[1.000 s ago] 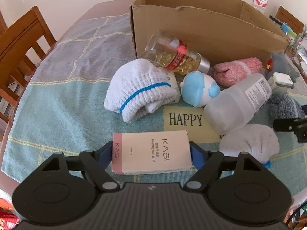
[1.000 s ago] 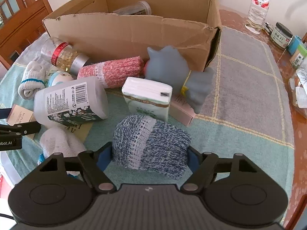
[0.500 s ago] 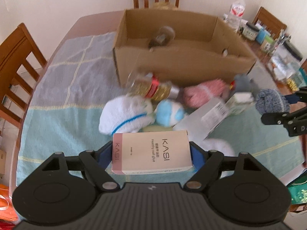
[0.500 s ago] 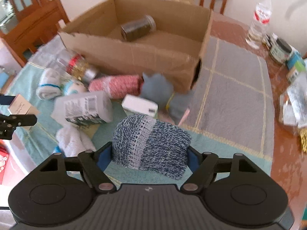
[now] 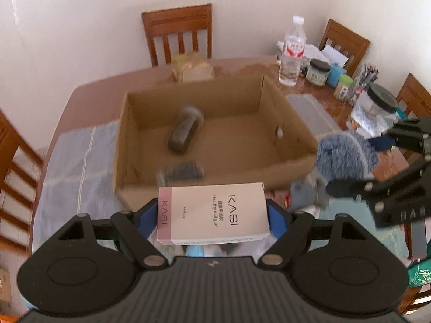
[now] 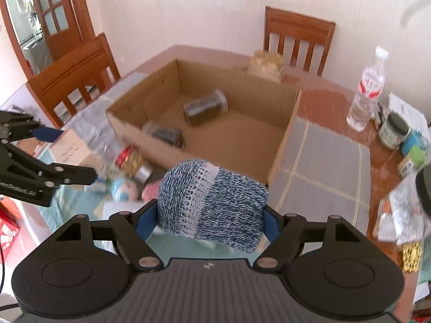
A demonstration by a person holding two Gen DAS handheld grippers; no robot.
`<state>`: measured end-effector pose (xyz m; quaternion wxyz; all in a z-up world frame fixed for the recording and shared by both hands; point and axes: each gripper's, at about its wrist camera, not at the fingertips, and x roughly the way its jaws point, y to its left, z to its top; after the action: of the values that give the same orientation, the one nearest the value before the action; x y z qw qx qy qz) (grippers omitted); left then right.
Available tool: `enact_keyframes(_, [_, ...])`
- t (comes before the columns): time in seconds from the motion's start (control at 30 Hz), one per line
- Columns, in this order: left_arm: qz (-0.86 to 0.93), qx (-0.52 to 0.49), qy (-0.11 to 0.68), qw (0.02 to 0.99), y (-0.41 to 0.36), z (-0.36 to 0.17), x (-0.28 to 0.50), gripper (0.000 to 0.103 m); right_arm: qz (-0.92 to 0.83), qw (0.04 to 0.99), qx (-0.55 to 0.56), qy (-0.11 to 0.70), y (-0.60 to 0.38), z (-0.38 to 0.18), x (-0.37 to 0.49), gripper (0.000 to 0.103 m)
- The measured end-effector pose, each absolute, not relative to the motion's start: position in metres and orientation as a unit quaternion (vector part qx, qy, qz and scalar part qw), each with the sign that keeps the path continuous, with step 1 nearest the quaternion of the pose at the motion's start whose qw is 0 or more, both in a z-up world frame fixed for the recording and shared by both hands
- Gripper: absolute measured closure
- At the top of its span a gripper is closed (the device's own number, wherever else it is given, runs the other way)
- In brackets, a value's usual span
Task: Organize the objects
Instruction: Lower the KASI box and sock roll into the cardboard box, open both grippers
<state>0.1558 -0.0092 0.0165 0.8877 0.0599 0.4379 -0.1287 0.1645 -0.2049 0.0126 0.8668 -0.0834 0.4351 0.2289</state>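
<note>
A brown wooden counter filled the scene, partly covered by a grey and green checked cloth, with wooden chairs around it. In the centre of both views sat a large open cardboard box. Two dark jars lay on their sides inside it: one mid-floor, a second against the near wall, both blurred.

In the lower centre of the left wrist view, the left gripper was clamped on a pink and white carton printed KASI, held flat just in front of the box's near wall. In the lower centre of the right wrist view, the right gripper was clamped on a rolled blue and white knitted sock, near the box's near right corner. Small loose items, among them a red-capped bottle of yellow capsules, remained on the cloth at the left of that view. A clear water bottle stood upper right.

The step in hand appeared to be carrying both items to the box. The next move likely called for bringing each gripper forward over the rim, then parting the jaws so the carton and sock drop clear of the jars.

Compared with a second earlier, both items were off the cloth and higher, the grips unchanged, and the box interior had come into view from above.
</note>
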Motion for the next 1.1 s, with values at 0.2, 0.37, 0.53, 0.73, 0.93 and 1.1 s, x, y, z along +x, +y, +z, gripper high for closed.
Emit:
enact_keyframes(0.2, [-0.134,0.069,0.418,0.896,-0.010,0.028,0.201,0.023,0.223,0.877,-0.082,0.417,-0.192,0.026,0.188,0.022])
enact_keyframes(0.37, [-0.130,0.069,0.416,0.897,-0.003,0.028,0.233,0.023,0.222,0.881,-0.074,0.412,-0.181,0.027,0.212,0.022])
enact_keyframes(0.53, [-0.129,0.074,0.419,0.896,0.003,0.021,0.257,0.023,0.216,0.883,-0.074,0.409,-0.169,0.025,0.232,0.019])
enact_keyframes(0.73, [-0.128,0.075,0.431,0.890,0.006,0.008,0.274,0.022,0.205,0.889,-0.058,0.405,-0.169,0.024,0.235,0.000])
enact_keyframes(0.93, [-0.120,0.066,0.434,0.891,0.011,0.002,0.284,0.008,0.182,0.890,-0.053,0.414,-0.175,0.021,0.231,0.000])
enact_keyframes(1.1, [-0.114,0.059,0.436,0.891,0.016,0.000,0.283,0.007,0.170,0.892,-0.049,0.417,-0.180,0.020,0.223,0.000])
